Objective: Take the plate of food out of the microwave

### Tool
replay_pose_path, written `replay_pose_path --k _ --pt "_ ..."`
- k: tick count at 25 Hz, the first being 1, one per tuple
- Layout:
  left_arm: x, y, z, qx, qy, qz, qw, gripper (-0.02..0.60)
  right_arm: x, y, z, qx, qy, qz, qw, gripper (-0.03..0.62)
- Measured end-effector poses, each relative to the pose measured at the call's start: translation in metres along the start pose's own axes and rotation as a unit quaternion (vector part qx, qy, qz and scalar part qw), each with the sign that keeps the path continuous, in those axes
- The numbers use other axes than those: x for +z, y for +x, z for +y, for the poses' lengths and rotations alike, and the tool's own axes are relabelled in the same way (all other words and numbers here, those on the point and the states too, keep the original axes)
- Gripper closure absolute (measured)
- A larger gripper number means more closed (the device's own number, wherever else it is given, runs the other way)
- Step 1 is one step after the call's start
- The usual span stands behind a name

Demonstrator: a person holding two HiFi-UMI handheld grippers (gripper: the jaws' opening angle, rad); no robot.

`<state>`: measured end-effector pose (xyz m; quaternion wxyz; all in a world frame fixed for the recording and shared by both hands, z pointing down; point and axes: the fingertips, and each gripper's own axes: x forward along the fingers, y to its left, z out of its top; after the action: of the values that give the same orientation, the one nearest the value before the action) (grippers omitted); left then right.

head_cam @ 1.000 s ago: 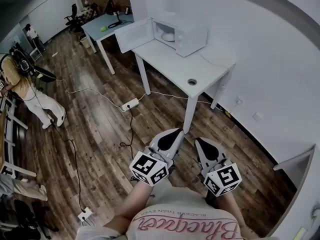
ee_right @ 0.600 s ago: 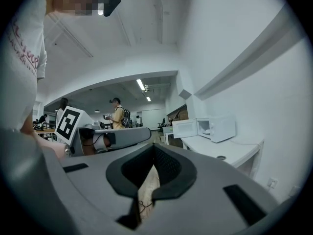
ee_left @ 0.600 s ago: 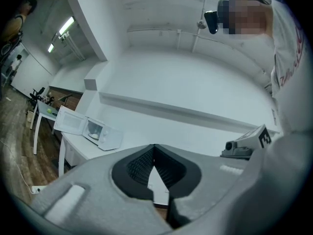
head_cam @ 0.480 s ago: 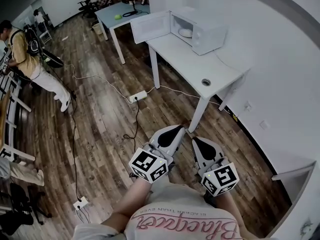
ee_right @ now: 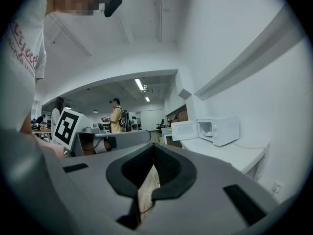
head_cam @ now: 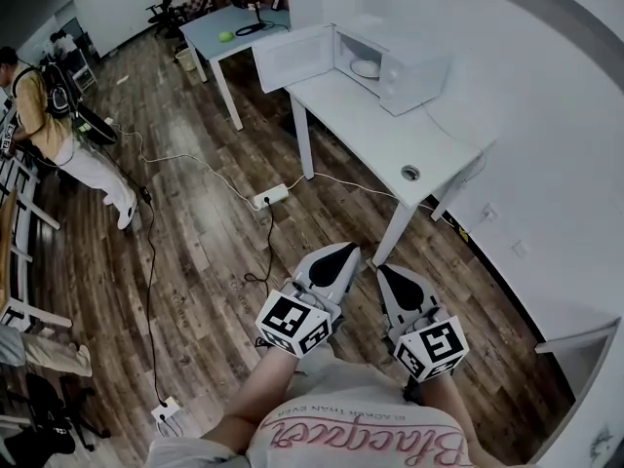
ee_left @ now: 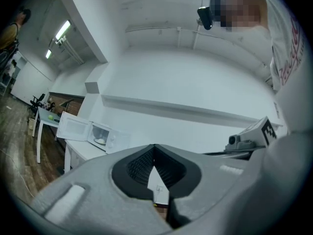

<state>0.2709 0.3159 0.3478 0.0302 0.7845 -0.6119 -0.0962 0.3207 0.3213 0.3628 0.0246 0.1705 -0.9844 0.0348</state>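
We hold both claws low and close to our body, well apart from the microwave (head_cam: 408, 64), which stands on the far end of a white table (head_cam: 375, 135). The left gripper (head_cam: 343, 253) has its jaws pressed together with nothing between them; through the sliver below the tips we see only wall and floor. The right gripper (head_cam: 387, 272) is just beside it, its jaws likewise closed on nothing, and both point toward the microwave. The microwave's door (head_cam: 292, 57) is swung wide open to the left side of the head view, and the plate (head_cam: 366, 67) sits inside the cavity; what lies on it is too small for us to make out. On the tabletop, on our side of the microwave, there is a round hole (head_cam: 410, 173). Beyond the microwave's open door stands a second table (head_cam: 219, 18) with a green ball (head_cam: 226, 36) on it. On the wooden floor (head_cam: 205, 261), between us and the microwave, lies a power strip (head_cam: 273, 196) with cables running from it. Far to the left of the microwave, a person (head_cam: 44, 105) in a yellow top stands bent forward
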Motion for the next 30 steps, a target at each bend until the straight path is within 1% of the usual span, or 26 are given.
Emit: replay_pose_path --k 2,4,8,12,16,19,21,24,25,27,30 --pt "0.001 0.007 0.013 0.003 -0.004 0.0 1.0 0.577 0.002 0.011 -0.007 -0.014 0.001 0.001 1.0 0.582" --pt "0.001 0.012 0.024 0.006 0.004 0.006 1.0 0.577 0.004 0.022 -0.014 -0.021 0.004 -0.001 1.0 0.582" --pt "0.003 0.023 0.047 0.009 0.011 0.011 0.9998 0.577 0.006 0.046 -0.022 -0.018 0.016 -0.002 1.0 0.582" --pt "0.01 0.027 0.069 0.012 0.015 0.003 0.9998 0.577 0.007 0.069 -0.02 -0.017 0.012 0.003 1.0 0.582" --pt "0.019 0.03 0.081 -0.009 0.02 -0.016 0.9996 0.577 0.01 0.091 -0.017 -0.018 0.002 0.003 1.0 0.582" --pt "0.022 0.032 0.091 -0.024 0.022 -0.02 0.9993 0.577 0.013 0.107 -0.016 -0.022 -0.003 -0.001 1.0 0.582" --pt "0.023 0.032 0.1 -0.03 0.01 -0.013 0.9994 0.577 0.015 0.117 -0.014 -0.024 -0.006 -0.003 1.0 0.582" --pt "0.023 0.03 0.113 -0.045 -0.033 0.01 0.9984 0.577 0.016 0.129 -0.012 -0.033 -0.006 -0.003 0.999 0.582" --pt "0.024 0.03 0.116 -0.052 -0.039 0.012 0.9978 0.577 0.016 0.132 -0.012 -0.036 -0.006 -0.004 0.999 0.582" --pt "0.025 0.03 0.122 -0.058 -0.039 0.012 0.9975 0.577 0.017 0.139 -0.013 -0.038 -0.007 -0.006 0.999 0.582" --pt "0.026 0.028 0.133 -0.056 -0.04 0.004 0.9976 0.577 0.017 0.148 -0.011 -0.039 -0.009 -0.007 0.999 0.582"
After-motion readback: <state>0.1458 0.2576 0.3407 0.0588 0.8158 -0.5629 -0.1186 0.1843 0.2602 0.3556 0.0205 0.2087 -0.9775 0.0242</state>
